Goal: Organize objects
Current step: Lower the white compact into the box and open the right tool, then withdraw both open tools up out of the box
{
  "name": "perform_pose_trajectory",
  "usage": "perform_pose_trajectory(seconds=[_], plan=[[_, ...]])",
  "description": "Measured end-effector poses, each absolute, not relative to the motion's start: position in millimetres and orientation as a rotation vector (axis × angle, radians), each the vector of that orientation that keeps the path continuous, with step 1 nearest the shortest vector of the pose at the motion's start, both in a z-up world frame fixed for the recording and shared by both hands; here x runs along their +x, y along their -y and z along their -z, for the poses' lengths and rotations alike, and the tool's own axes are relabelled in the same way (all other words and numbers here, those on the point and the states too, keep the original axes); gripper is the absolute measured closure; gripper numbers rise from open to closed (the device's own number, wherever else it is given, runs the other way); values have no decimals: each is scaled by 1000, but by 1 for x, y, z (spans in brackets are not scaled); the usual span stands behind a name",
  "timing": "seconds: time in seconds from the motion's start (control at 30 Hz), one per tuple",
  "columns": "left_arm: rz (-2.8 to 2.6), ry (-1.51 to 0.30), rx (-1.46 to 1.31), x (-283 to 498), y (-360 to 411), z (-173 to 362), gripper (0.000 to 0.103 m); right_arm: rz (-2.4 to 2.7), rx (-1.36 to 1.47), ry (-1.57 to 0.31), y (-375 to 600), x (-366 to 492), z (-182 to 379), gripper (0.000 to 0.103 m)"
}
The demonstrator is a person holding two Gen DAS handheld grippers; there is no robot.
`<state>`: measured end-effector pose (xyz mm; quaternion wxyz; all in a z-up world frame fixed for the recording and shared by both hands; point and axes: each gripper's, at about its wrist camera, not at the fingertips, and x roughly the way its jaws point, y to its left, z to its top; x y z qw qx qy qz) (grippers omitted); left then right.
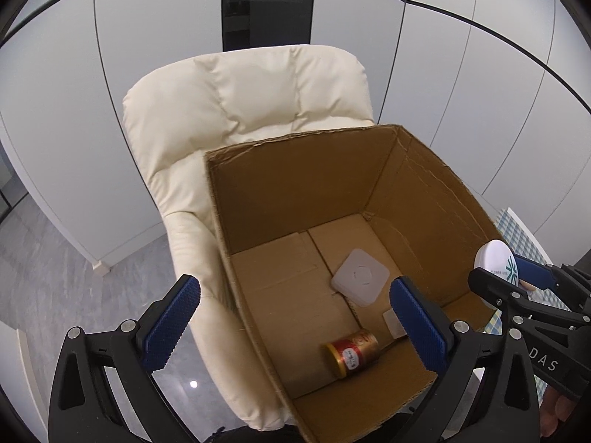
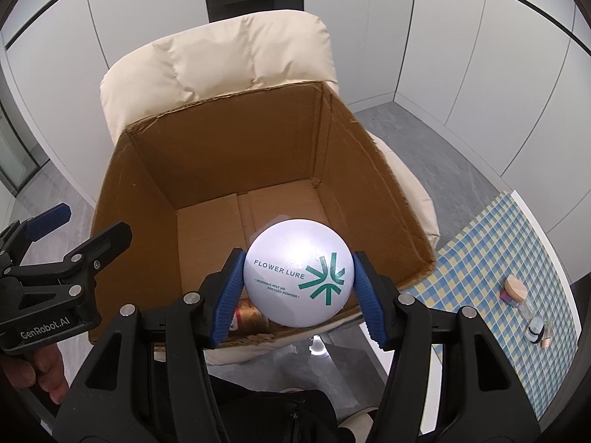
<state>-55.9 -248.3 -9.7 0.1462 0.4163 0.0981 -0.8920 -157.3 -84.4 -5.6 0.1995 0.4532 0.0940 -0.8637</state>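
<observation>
An open cardboard box (image 1: pixel 295 184) (image 2: pixel 155 170) stands on a cream chair. Inside lie a white square device (image 1: pixel 360 277), a small white pad (image 1: pixel 393 323) and a red-gold can (image 1: pixel 352 350) on its side. My right gripper (image 2: pixel 298 284) is shut on a round white powder compact (image 2: pixel 298 273) marked FLOWER LURE, held above the box's near edge. It shows in the left wrist view (image 1: pixel 496 264) over the box's right wall. My left gripper (image 1: pixel 295 325) is open and empty, over the box's near-left wall.
The cream padded chair (image 1: pixel 240 99) (image 2: pixel 221 55) holds the box. A blue-yellow checked cloth (image 2: pixel 498 265) at right carries a pink sponge (image 2: pixel 513 288) and small bottles (image 2: pixel 535 326). White wall panels stand behind. Grey floor lies around.
</observation>
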Motion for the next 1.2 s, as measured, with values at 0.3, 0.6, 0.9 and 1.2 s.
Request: perform_pose_trajectory(seconds=[0.3,0.6,0.9,1.2], plan=[[2545,-312,1187,-47,267,11,0,2389,1251,-280,107,-156,6,43],[2526,-322,1175,-39,280,10,0,2365,1243,-295,126,-153,7,43],[2528,-321,1177,-39,281,10,0,2403,1238,-294,125,-155,7,22],[2535,-307,1183,-43,275,10,0,2448,1242,-278,114,-161,6,3]])
